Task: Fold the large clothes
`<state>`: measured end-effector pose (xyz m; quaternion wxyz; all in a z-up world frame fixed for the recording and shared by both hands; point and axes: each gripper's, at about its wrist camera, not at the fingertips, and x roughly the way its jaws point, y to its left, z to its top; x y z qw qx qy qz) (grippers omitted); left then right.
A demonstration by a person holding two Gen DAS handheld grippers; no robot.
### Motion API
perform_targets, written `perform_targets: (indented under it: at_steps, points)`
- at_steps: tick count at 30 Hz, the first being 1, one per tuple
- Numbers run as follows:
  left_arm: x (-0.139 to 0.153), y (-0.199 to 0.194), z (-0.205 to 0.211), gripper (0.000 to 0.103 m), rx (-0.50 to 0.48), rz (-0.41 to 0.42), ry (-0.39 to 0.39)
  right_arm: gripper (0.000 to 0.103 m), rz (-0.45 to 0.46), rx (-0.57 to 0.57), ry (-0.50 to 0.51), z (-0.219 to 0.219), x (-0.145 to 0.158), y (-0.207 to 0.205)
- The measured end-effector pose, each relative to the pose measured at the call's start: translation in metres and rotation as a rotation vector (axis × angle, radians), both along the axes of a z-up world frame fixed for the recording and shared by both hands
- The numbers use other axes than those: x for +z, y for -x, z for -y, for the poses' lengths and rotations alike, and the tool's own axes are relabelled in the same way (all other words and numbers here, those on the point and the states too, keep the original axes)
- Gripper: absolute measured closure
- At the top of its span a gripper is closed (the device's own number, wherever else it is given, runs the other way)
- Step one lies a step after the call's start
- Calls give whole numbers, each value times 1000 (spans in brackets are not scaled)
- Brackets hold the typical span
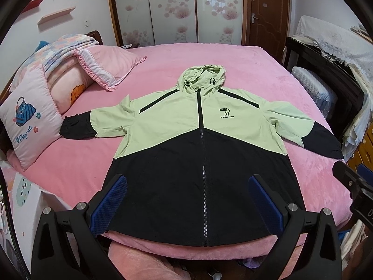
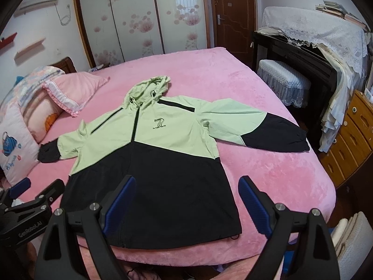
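Left gripper [image 1: 187,186]: jaws spread wide, nothing between them, blue pads [image 1: 109,205] at the bottom of its frame, hovering over the black lower half of the jacket. No contact visible.

Right gripper [image 2: 187,187]: also wide open and holding nothing, bottom centre of its frame, over the hem-side corner of the same garment. Its body also pokes into the right edge of the left wrist view; the left unit shows at lower left of the right wrist view.

Hooded jacket [image 1: 200,140]: lies flat, front up, zipped, centre of frame on the pink bedspread [image 1: 233,63]. Light green upper part, black lower part, black zipper [image 1: 204,186] running down the middle, small black chest logo [image 1: 225,112]. Hood [image 1: 201,77] points to the top of the frame, hem toward the bottom at the bed edge. Both sleeves spread outward, black cuffs: one toward the left of frame near the pillows, the other toward the right edge of the bed.

Pillows and folded quilt [image 1: 58,70] stacked at left. Sliding wardrobe doors [image 1: 172,9] with flower print at top centre, brown door [image 1: 268,11] beside them at upper right. Lace-covered furniture [image 2: 314,28] at upper right, wooden drawers [image 2: 349,135] at right edge.
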<state>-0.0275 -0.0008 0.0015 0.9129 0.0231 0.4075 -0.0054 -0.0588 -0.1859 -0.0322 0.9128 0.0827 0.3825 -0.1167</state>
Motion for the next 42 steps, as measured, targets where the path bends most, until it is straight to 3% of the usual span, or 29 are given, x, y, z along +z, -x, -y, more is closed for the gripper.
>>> perform_targets:
  at_steps: [6, 11, 14, 18, 21, 24, 33, 38, 42]
  points:
    - [5, 9, 11, 0, -16, 15, -1, 13, 56, 26, -50, 11, 7, 13]
    - [12, 9, 24, 0, -91, 48, 18, 13, 74, 19, -42, 21, 8, 19]
    - [21, 7, 30, 0, -145, 92, 44, 13, 163, 18, -23, 29, 21, 29]
    - [36, 0, 47, 0, -216, 173, 73, 13, 296, -16, 85, 38, 38, 39]
    - [47, -16, 67, 0, -293, 146, 98, 13, 345, -35, 109, 55, 46, 39]
    - [54, -32, 89, 0, -360, 120, 116, 13, 357, -32, 129, 78, 55, 33]
    - [82, -87, 171, 0, -434, 220, 126, 13, 329, -84, 179, 156, 74, 8]
    - [80, -130, 217, 0, -432, 249, 94, 13, 331, -150, 178, 199, 73, -10]
    - [57, -174, 261, 0, -441, 225, 88, 13, 292, -209, 127, 243, 57, -33]
